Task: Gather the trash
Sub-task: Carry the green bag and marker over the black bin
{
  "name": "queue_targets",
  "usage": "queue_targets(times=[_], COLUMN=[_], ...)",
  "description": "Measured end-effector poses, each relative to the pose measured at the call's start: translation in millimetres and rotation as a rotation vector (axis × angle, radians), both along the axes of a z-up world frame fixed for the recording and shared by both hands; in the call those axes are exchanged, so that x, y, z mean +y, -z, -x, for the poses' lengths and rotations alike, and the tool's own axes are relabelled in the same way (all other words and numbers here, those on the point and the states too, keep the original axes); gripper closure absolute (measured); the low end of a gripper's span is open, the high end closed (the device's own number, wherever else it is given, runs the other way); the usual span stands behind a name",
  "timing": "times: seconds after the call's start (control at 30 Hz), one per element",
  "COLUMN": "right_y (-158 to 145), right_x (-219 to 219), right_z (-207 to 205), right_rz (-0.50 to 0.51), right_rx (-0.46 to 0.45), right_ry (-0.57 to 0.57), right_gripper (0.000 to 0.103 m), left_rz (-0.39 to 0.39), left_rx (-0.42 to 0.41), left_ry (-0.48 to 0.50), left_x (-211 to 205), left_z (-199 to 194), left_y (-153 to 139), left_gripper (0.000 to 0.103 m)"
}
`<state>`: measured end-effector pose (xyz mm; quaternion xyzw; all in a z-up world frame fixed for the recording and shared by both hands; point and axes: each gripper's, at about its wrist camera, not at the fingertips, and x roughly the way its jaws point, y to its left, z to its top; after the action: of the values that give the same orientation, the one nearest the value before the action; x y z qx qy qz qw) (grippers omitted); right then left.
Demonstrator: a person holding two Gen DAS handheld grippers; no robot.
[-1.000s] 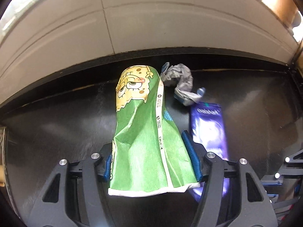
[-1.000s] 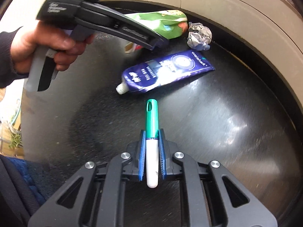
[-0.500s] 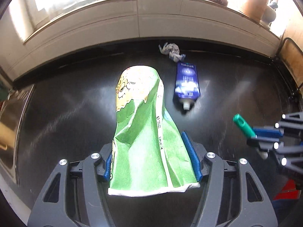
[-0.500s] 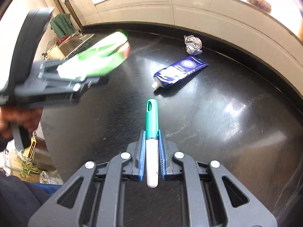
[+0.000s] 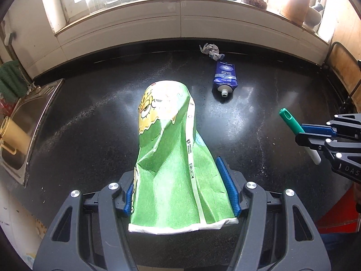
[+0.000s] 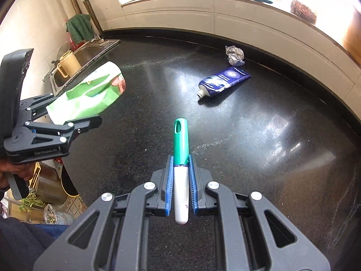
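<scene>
While two lie, claws (image 5: 180, 194) hold two.

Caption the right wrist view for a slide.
Right gripper clamps a green-capped marker above the black counter; blue tube and crumpled wrapper remain.

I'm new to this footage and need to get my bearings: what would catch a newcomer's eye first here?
First, the crumpled green cartoon carton, clamped in the left tongs and held above the black countertop. Next, the green-capped marker pinched upright in the shut right tongs. Behind them, a blue tube without a cap and a crumpled foil ball lie on the counter near the back wall.
</scene>
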<state>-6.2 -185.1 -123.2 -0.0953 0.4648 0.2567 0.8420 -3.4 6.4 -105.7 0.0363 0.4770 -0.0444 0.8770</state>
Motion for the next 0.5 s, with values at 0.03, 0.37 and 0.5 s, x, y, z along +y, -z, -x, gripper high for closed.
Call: queue_targets(times=[0.03,0.37,0.5], right_y=[-1,-9,-3], right_x=[4,101,165], right_z=[0,17,38], right_rz=[0.002,-0.001,0.004], right_rx=[-0.005,-0.013,0.002], right_ry=[-0.008,-0.198,-0.331], right_gripper=[0.089,0.089,0.089], left_rz=[0.0,-0.011,-0.022], left_rx=[-0.006,-0.047,-0.03], left_ry=[-0.009,-0.203,-0.322], left_x=[3,76,121], left_z=[4,65,109], left_y=[-3,-14,-6], left_gripper=[0.043,0.043,0.043])
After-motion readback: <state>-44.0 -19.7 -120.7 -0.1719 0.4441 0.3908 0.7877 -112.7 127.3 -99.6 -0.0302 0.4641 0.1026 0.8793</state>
